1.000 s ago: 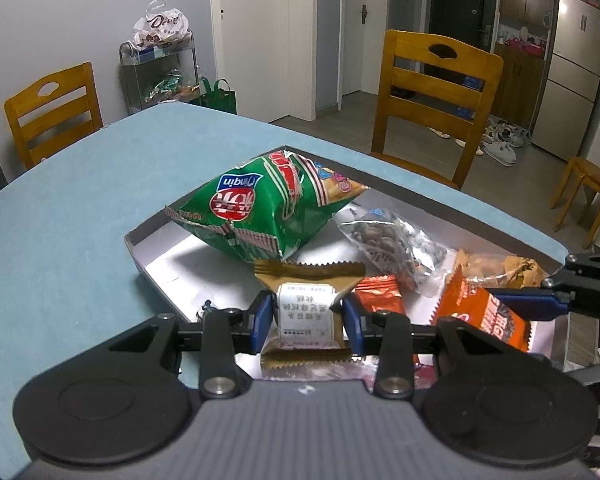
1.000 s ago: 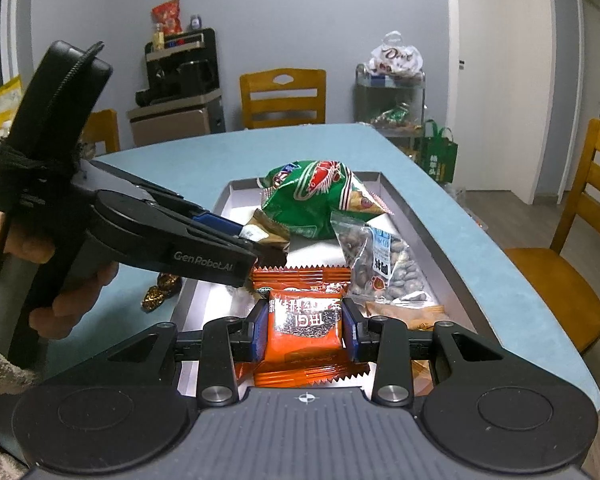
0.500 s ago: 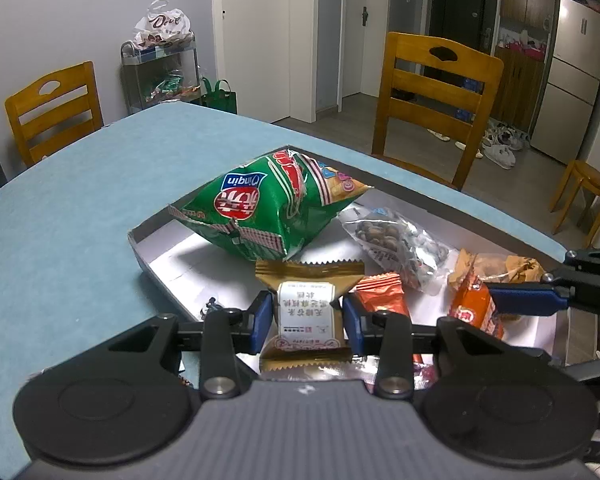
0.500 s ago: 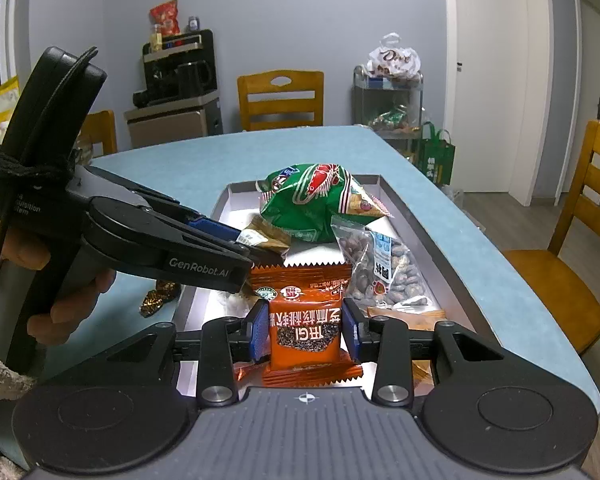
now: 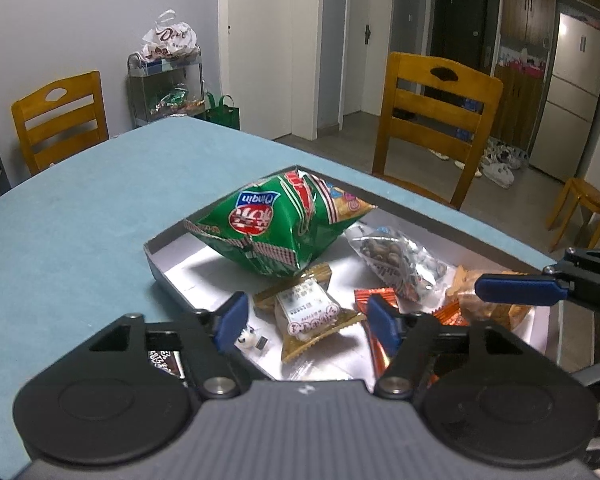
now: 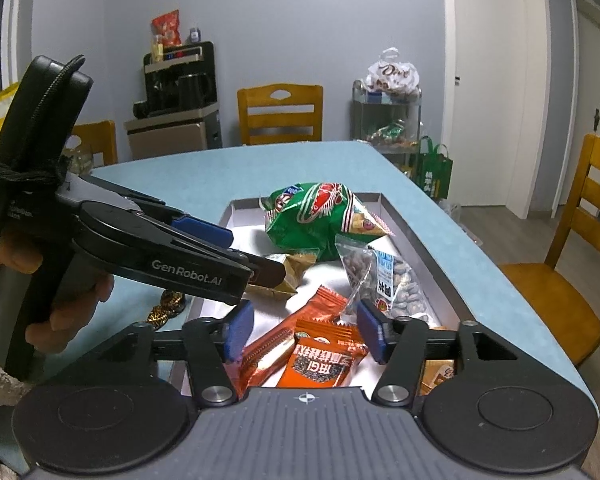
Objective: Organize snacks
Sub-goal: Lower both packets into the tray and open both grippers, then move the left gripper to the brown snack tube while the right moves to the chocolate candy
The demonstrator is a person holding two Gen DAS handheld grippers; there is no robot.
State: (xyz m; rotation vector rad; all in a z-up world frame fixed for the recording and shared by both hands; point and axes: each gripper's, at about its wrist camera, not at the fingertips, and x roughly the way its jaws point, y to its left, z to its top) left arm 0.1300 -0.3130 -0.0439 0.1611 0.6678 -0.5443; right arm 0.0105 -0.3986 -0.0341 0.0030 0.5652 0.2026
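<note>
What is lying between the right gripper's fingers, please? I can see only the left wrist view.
Observer: A flat orange foil sachet with dark print lies in the shallow grey tray below the right gripper. Its jaws have just been opening, and the pads stand clear of the sachet.
Operator: Thank you. Is there another one beside it?
Observer: Yes, a second orange sachet slants along its left side as the right wrist view shows it.
Operator: Is anything lying outside the tray?
Observer: Small gold foil-wrapped pieces sit on the blue table, just outside the tray's left wall in that view.
</note>
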